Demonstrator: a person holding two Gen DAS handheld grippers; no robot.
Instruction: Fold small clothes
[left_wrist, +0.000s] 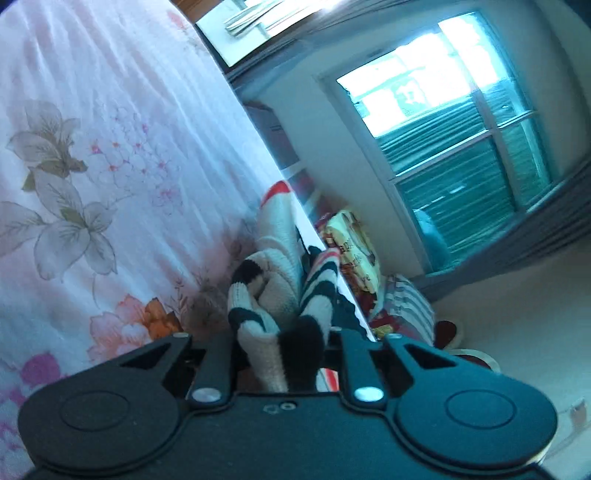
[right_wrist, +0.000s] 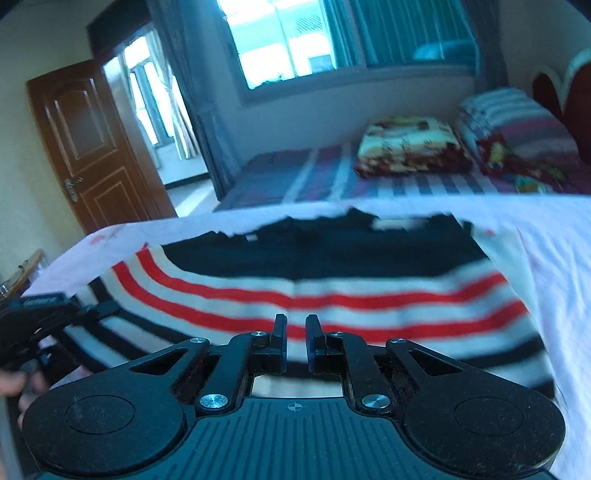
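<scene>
A knitted sweater (right_wrist: 332, 295) with a black top and red, white and black stripes lies spread on the pale floral sheet (right_wrist: 554, 258). My right gripper (right_wrist: 296, 336) hovers low over its striped lower half, fingers almost together with nothing between them. In the left wrist view the sweater (left_wrist: 273, 280) is bunched up, and a fold of it fills the jaws of my left gripper (left_wrist: 291, 343), hiding the fingertips. That left gripper (right_wrist: 99, 309) shows at the sweater's left edge in the right wrist view, with a hand (right_wrist: 11, 384) behind it.
Beyond the sheet's far edge is a striped bed (right_wrist: 332, 177) with a folded patterned blanket (right_wrist: 410, 144) and stacked striped bedding (right_wrist: 517, 125). A window (right_wrist: 295, 40) lies behind it and a brown door (right_wrist: 88, 144) stands open at the left.
</scene>
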